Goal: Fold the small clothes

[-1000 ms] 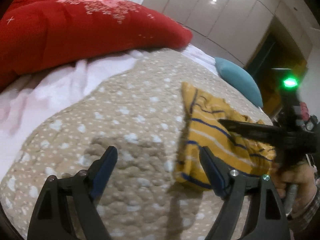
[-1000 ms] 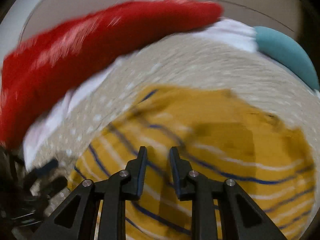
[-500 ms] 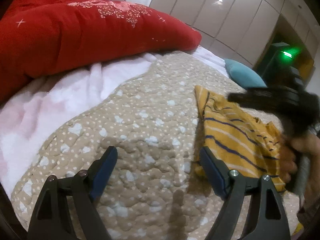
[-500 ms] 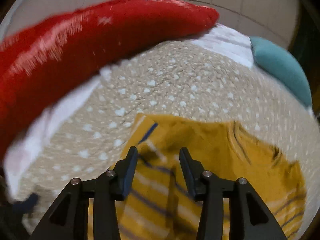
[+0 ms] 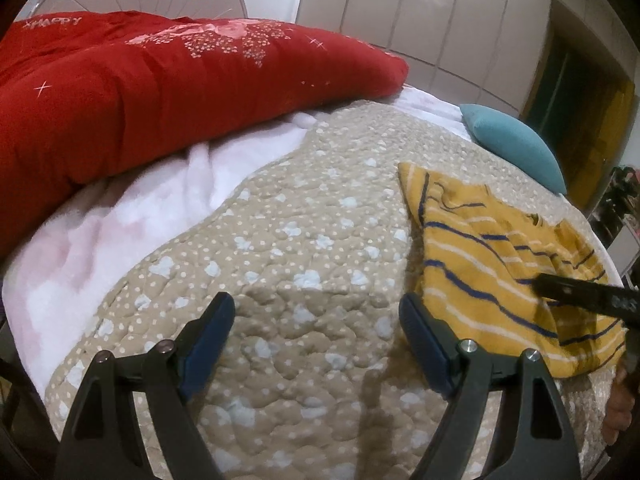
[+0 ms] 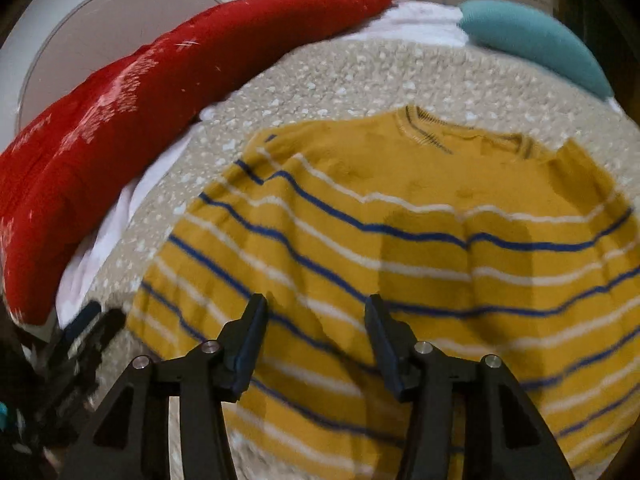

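Jumper flat on the bed, both tools empty

The jumper (image 6: 400,240) lies spread on the quilt (image 5: 300,240). Right tool (image 6: 316,332), jaws opening, hovers above it; left tool (image 5: 316,332) gapes alongside. Best pinch a side edge cleanly, one layer, then fold across.

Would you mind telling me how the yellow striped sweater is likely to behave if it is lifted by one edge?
The yellow striped sweater will probably droop limply: it already rumples into soft folds. Its thin knit looks light. It may drag on the textured quilt rather than slide.
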`<state>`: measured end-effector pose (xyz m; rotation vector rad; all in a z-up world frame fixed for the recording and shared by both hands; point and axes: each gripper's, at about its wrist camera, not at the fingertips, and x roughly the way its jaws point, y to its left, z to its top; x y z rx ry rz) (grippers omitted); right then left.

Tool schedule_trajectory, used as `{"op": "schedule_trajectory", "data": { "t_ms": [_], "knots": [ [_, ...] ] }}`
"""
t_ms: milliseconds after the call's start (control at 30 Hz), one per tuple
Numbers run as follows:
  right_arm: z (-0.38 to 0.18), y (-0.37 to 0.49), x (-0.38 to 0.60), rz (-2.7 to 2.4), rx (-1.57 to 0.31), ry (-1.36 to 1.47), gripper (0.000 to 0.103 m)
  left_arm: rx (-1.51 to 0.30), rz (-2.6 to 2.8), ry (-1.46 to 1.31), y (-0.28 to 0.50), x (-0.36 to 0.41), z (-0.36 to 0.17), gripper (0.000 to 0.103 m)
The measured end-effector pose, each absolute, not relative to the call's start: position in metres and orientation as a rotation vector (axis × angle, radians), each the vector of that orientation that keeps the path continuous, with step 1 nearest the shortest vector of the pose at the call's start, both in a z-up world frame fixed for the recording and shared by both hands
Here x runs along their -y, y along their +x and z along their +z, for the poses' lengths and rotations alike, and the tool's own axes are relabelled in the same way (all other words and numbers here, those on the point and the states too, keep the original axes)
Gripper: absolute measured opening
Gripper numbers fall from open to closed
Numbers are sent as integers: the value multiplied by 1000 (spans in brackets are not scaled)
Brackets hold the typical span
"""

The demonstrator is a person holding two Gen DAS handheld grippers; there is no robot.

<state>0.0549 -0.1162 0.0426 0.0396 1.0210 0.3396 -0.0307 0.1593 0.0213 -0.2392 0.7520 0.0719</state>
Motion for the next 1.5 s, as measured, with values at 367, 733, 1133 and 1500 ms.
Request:
{"op": "schedule_trajectory", "data": {
  "t_ms": [367,733,1133,1500],
  "knots": [
    [24,54,302,29,-973,350,46,-732,91,-175,-27,-136,28,83],
    [54,9,252,86,-906,109,52,-743,83,-158,-16,-122,26,83],
    [29,-40,30,506,-820,-448,63,-713,271,-431,-29,-219,25,83],
    [-2,-19,-41,347,-720,-724,57,-718,267,-463,-33,-231,22,83]
  ]
}}
